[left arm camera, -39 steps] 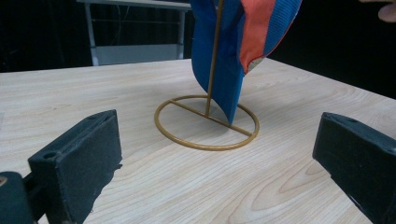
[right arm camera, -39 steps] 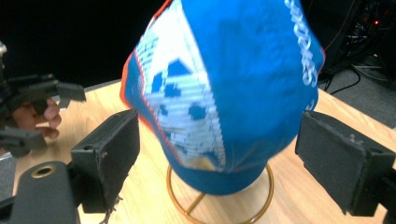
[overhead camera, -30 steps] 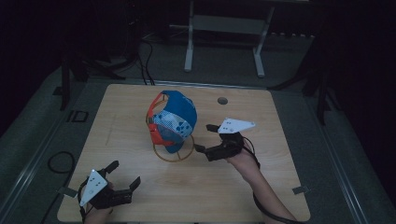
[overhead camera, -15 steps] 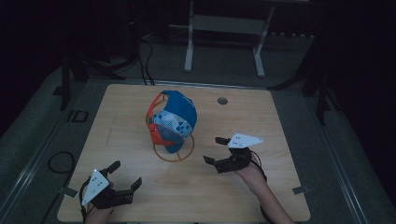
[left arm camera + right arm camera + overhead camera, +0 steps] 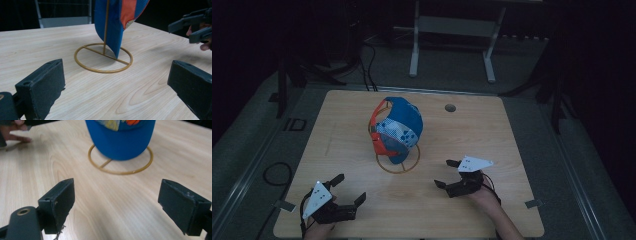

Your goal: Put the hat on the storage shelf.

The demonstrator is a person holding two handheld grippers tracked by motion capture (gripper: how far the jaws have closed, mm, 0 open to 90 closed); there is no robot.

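Cap (image 5: 399, 127), blue with an orange strap and a white patterned panel, hangs on a thin gold wire stand (image 5: 399, 162) near the middle of the frame in the high view, a little left of centre on the wooden worktop (image 5: 492, 130). The stand's round base ring lies flat on the wood, and the cap's brim hangs down over it. A small dark hole (image 5: 450, 107) sits in the worktop toward the upper right of the cap.

In the high view the left gripper (image 5: 348, 189) is at the lower left of the frame, near the worktop's front edge and well apart from the stand. Its jaws are spread wide with nothing between them. In the left gripper view the ring lies ahead in the middle of the frame, with the cap's lower edge dropping in from the top.

The right gripper (image 5: 446, 173) shows at the lower right of centre in the high view, near the stand's ring but apart from it. Its jaws are also spread wide and hold nothing. In the right gripper view the blue brim and ring sit at the top centre, beyond the two black jaws.
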